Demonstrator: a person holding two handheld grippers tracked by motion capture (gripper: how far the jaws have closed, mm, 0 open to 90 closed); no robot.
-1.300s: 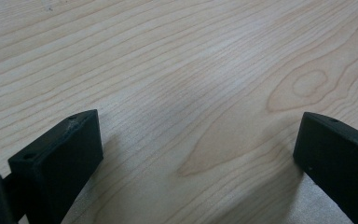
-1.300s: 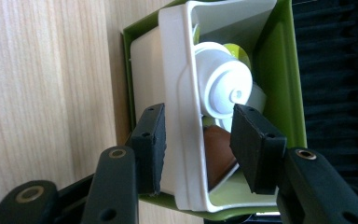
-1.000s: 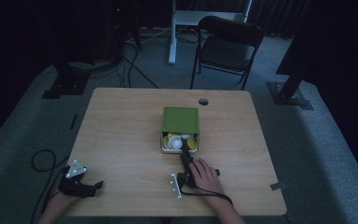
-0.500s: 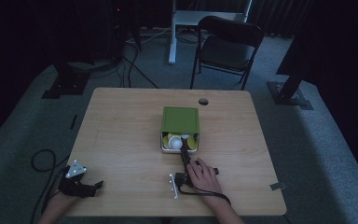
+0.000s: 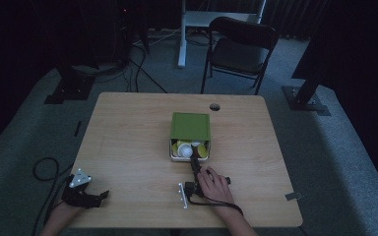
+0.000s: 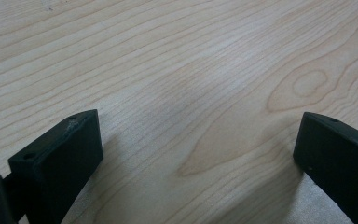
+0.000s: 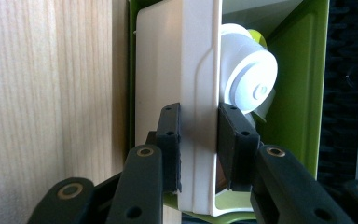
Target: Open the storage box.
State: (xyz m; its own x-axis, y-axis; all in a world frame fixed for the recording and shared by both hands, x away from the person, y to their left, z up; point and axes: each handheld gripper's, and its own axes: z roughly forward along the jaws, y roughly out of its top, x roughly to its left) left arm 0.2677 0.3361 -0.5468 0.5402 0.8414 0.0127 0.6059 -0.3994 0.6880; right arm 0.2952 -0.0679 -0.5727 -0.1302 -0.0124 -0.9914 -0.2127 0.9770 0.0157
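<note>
Near the middle of the wooden table [image 5: 128,147] sits the green box [image 5: 191,127], its white drawer [image 7: 186,70] pulled partly out toward the person. Right gripper [image 7: 199,140] has just been closing and now pinches the drawer's front wall between both pads — rigid, smooth plastic, light, likely slippery, so a straight pull seems safest. Loose white and yellow cups [image 5: 184,149] inside may shift. Left gripper [image 6: 196,154] rests wide open on bare wood. Dim room; a folding chair [image 5: 241,49] stands beyond.
</note>
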